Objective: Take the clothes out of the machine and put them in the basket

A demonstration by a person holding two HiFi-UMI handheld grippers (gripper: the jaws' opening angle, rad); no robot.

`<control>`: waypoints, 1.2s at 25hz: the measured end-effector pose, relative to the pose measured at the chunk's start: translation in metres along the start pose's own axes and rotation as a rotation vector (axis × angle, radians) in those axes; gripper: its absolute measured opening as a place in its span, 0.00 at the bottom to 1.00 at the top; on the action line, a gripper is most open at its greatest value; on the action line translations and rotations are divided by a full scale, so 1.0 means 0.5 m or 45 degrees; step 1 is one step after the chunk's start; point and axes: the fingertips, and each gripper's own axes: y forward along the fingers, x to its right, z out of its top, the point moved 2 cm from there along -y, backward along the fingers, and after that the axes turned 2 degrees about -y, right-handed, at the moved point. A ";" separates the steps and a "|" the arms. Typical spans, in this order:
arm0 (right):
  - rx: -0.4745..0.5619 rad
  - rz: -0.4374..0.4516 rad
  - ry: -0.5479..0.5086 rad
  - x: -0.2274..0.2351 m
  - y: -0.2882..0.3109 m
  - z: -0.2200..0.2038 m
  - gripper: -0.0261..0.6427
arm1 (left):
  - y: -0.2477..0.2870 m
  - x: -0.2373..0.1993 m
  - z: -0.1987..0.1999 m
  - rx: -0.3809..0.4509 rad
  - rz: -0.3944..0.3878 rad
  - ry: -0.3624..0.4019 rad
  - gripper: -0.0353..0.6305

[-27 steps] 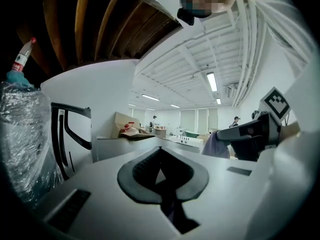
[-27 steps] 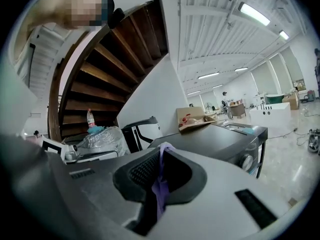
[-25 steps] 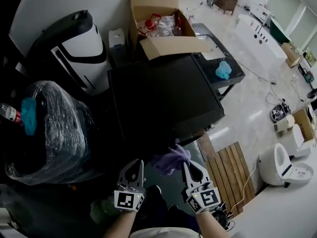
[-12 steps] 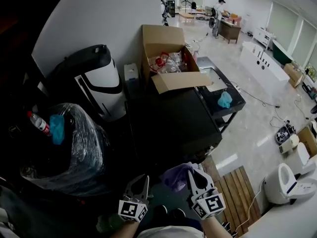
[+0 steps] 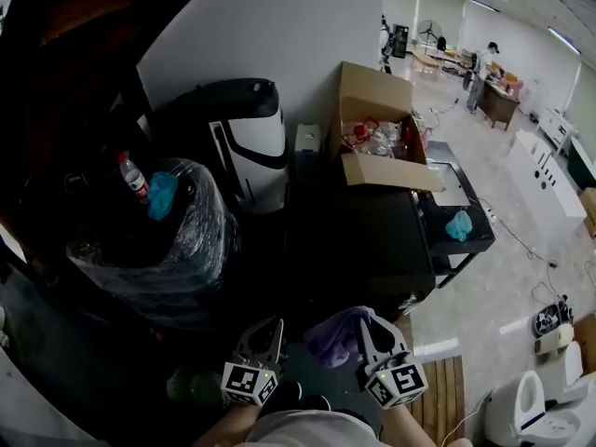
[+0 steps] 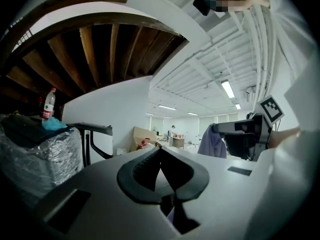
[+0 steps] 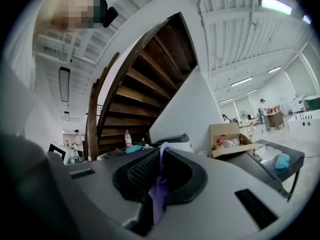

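Right gripper [image 7: 161, 149] has its jaws closed almost fully on a thin fold of the purple garment [image 7: 158, 199]; the cloth runs down btw the ribbed pads [image 7: 142, 171]. Left gripper [image 6: 160, 149] has its jaws together at the tips, and nothing is surely held; a faint purple tint sits low in the gap, which I cannot explain. The garment is in the air in front of the person, hanging from the R claw. Basket: I cannot find it w/ certainty in any view

Step in hand, as I judge: carry garment to basket. The pinch is small vs. the bulk, so move smooth, no jerks. L claw could take the loose part so nothing drags. Open only when the bulk is over the basket

Head view shows the whole bunch beside the R claw & both claws side by side. Right gripper view gives only the pinched strip. Left gripper view alone shows the garment from the side, hanging free
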 end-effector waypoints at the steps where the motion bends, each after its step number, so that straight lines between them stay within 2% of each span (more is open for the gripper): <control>1: 0.000 0.050 -0.011 -0.010 0.004 0.004 0.07 | -0.015 -0.001 0.004 0.010 0.045 -0.002 0.08; 8: 0.017 0.388 -0.040 -0.114 0.021 0.026 0.07 | -0.151 -0.027 0.030 0.077 0.350 0.028 0.08; 13: 0.004 0.615 -0.027 -0.214 0.040 0.012 0.07 | -0.300 -0.077 0.034 0.117 0.634 0.039 0.08; 17: -0.031 0.797 -0.022 -0.311 0.060 -0.002 0.07 | -0.408 -0.109 0.041 0.155 0.792 0.043 0.08; 25: -0.086 1.096 -0.013 -0.567 0.103 -0.055 0.07 | -0.660 -0.185 0.014 0.176 1.095 -0.004 0.08; 30: -0.121 1.189 -0.004 -0.751 0.130 -0.099 0.07 | -0.842 -0.261 -0.006 0.176 1.239 -0.041 0.08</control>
